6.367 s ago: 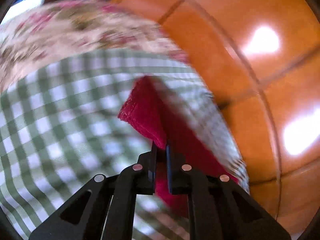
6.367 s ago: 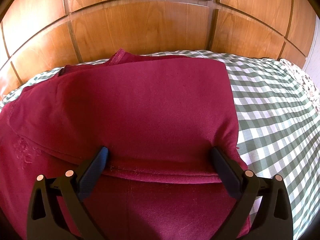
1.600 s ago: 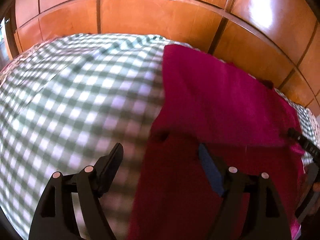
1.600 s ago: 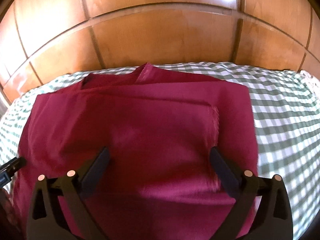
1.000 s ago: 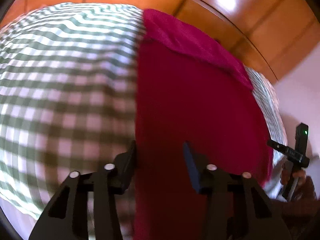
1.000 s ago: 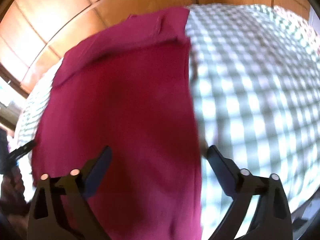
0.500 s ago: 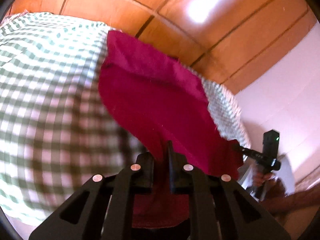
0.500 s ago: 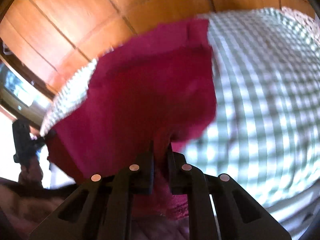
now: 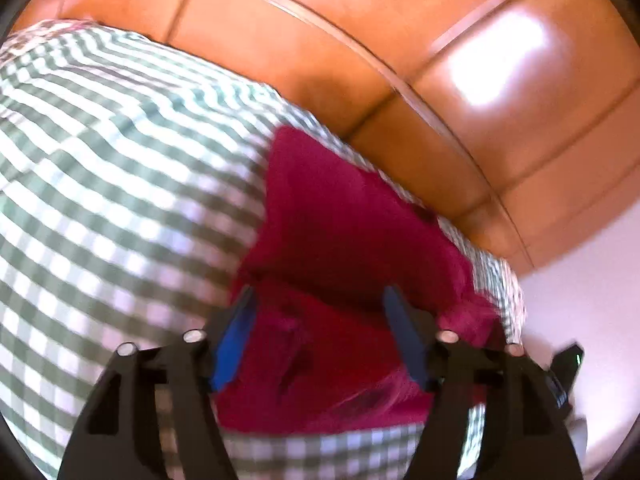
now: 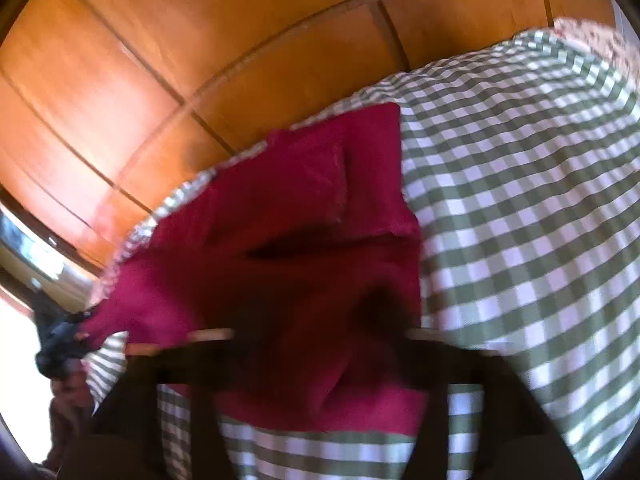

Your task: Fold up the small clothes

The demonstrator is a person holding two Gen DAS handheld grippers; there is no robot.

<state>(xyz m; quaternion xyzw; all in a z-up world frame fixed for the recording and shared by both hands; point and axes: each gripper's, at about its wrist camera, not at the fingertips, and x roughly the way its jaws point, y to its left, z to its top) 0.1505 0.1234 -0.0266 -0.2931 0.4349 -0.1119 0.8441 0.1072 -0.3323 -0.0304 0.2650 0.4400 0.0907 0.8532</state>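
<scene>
Left wrist view, near to far: the left gripper [image 9: 320, 332] is seen with its two fingers spread wide apart, nothing clasped between them. The blue-padded left finger [image 9: 234, 344] is located above the left edge of the red garment [image 9: 340, 240]; the other finger lies above the garment's right part. Whether the pads touch the cloth cannot be told. The near portion of the garment is bunched between the fingers, with a rumpled lower hem just in front of the near edge of the checked bedcover [image 9: 112, 184]. A fold line runs across the garment level with the fingertips. Beyond it the garment is spread flat and narrows toward the far edge of the bedcover, where the wooden panelled wall [image 9: 360, 40] begins. Part of the other tool, dark, is seen at the right edge of the view.

Right wrist view, near to far: the right gripper [image 10: 320, 344] is heavily blurred. Its fingers appear set well apart, straddling the near part of the garment [image 10: 304, 216]. The garment's near hem lies on the bedcover [image 10: 520, 200] close to its near edge. A raised fold crosses the middle of the garment. The far corner lies at the bedcover's far edge, against the wall [image 10: 180, 40]. The left tool is seen at the garment's left corner.
</scene>
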